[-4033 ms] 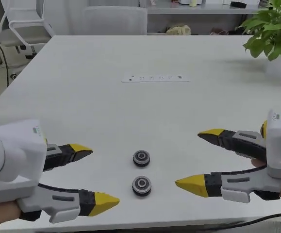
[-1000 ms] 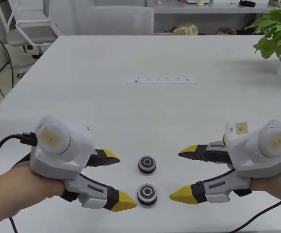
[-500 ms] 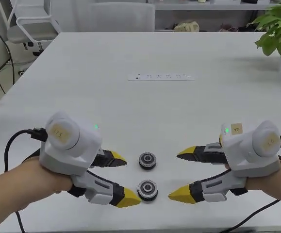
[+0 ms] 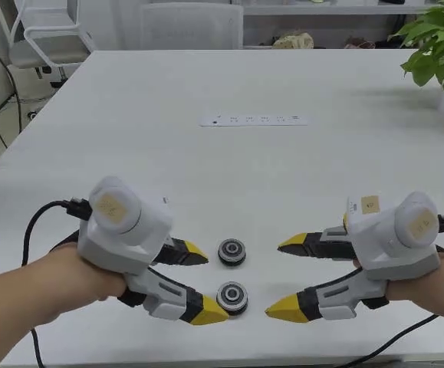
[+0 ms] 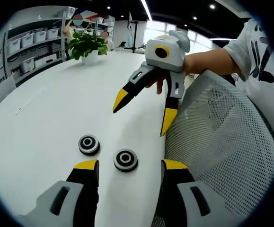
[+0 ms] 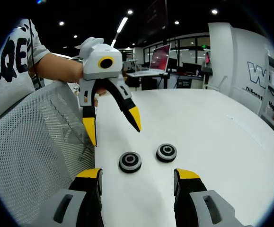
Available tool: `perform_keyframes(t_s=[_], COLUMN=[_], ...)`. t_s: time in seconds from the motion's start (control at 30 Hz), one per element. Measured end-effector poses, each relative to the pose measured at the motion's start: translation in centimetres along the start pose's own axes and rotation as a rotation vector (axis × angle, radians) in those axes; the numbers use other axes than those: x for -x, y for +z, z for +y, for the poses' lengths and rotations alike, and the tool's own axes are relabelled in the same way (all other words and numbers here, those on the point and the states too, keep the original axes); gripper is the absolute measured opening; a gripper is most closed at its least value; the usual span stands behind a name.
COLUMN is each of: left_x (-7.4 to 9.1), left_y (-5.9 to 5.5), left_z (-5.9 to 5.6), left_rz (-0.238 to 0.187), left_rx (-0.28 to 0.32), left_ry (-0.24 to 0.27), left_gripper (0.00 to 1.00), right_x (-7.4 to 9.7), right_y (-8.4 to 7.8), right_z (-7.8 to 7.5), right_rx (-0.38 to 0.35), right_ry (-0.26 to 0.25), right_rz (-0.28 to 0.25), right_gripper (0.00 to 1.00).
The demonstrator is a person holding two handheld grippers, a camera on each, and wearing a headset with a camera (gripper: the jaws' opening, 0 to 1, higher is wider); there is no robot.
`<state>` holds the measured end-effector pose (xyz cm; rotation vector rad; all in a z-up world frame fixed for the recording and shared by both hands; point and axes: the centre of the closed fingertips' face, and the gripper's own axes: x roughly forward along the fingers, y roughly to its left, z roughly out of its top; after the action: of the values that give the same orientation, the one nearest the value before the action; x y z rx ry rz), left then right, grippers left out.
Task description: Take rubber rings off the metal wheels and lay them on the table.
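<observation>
Two small metal wheels with black rubber rings lie flat on the white table (image 4: 206,169): a far wheel (image 4: 232,251) and a near wheel (image 4: 231,298) close to the front edge. My left gripper (image 4: 205,285) is open, and its lower yellow tip is just left of the near wheel. My right gripper (image 4: 277,277) is open a little way to the right of both wheels. In the left gripper view the near wheel (image 5: 125,160) sits just ahead of my open jaws and the far wheel (image 5: 89,144) to its left. In the right gripper view both wheels (image 6: 129,161) (image 6: 166,152) lie ahead of open jaws.
A flat white power strip (image 4: 254,119) lies mid-table. A potted plant (image 4: 436,46) stands at the far right corner. An office chair (image 4: 41,38) is beyond the far left corner. A mesh chair back (image 5: 212,137) is at the table's near edge.
My left gripper has slid right, so its lower tip now sits next to the near wheel. The right gripper and both wheels have stayed in place.
</observation>
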<state>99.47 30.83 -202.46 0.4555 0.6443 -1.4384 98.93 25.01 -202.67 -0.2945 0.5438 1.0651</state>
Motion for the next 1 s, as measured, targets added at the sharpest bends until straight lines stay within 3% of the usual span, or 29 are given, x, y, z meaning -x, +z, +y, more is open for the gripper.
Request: perform_keyframes(t_s=[0.4,1.0], left_x=[-1.1,-2.3], left_y=[-0.4,-0.7], left_z=[-0.3,-0.1], left_rz=[0.031,0.047], left_rx=[-0.004,0.005], left_ry=[-0.034,-0.046], left_gripper=[0.42,0.32], right_x=[-0.1,-0.2], right_y=[-0.4,-0.8], right_z=[0.3,0.5], right_rx=[0.006,-0.001], right_ry=[0.007,0.015], right_rz=[0.015,0.023], right_gripper=[0.59,0.59])
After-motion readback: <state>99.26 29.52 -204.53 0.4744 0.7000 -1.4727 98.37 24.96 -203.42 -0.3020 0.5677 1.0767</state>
